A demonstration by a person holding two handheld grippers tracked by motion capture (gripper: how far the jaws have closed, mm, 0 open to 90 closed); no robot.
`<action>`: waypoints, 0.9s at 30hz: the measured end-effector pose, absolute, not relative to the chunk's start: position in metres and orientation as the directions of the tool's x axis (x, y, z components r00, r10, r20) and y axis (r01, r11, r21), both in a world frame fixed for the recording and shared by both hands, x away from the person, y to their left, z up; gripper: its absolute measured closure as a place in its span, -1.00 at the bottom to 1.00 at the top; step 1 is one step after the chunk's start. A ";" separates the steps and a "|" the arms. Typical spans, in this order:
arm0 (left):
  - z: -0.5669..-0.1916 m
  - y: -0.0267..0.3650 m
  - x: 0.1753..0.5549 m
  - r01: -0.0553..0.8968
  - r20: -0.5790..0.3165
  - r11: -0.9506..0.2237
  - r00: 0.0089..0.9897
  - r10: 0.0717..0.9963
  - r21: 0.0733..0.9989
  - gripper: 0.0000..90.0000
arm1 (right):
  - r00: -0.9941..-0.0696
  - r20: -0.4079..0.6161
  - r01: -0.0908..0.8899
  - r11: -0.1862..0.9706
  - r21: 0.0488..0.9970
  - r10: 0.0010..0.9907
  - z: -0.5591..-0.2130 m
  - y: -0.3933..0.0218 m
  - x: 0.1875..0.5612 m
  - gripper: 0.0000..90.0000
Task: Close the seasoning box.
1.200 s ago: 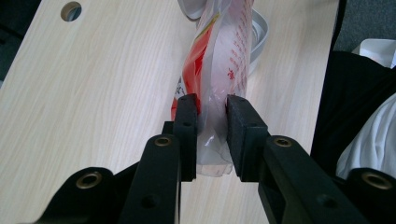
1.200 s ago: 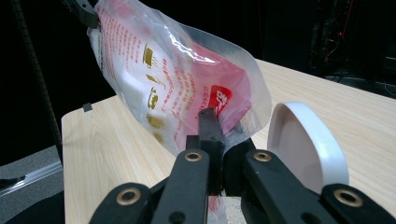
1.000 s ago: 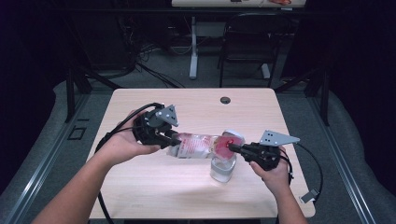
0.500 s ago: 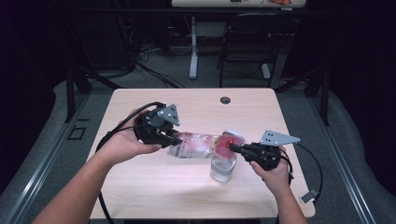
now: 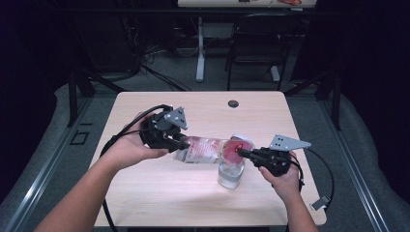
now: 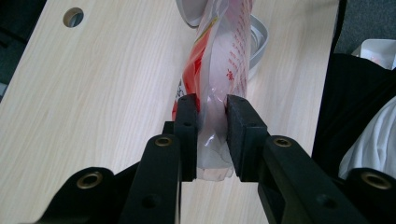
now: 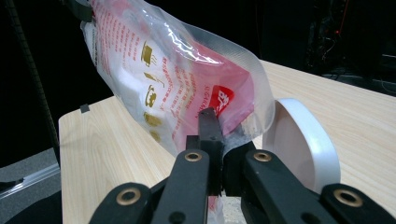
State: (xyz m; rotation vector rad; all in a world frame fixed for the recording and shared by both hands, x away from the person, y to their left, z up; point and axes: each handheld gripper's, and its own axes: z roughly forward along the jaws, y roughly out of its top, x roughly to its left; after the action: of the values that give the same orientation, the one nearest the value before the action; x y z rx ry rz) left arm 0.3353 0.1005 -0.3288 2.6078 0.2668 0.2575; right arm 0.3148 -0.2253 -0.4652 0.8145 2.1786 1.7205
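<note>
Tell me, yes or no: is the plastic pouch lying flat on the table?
No: the high view shows the plastic pouch held up off the table, stretched between the left gripper and the right gripper.

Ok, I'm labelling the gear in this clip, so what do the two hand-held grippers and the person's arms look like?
Both are black. The left gripper and right gripper each carry a grey three-cornered plate on top and trail a black cable. Up close, the fingers are flat matte black blocks on black arms set with brass-coloured rivets. The forearms are bare, with no sleeves in view.
</note>
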 end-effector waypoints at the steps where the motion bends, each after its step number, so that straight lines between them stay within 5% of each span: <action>1: -0.329 0.101 0.335 0.140 0.132 -0.855 0.963 0.235 0.499 0.67 | -0.814 0.147 0.272 0.146 0.951 0.562 -0.465 -0.225 0.315 0.99; 27: -0.321 0.099 0.333 0.131 0.150 -0.858 0.961 0.234 0.496 0.67 | -0.812 0.142 0.264 0.140 0.954 0.567 -0.466 -0.222 0.314 1.00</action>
State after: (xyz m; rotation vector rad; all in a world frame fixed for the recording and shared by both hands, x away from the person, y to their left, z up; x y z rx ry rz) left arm 0.3329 0.0991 -0.3205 2.6115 0.2595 0.2810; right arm 0.3139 -0.2216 -0.4658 0.8121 2.1649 1.7268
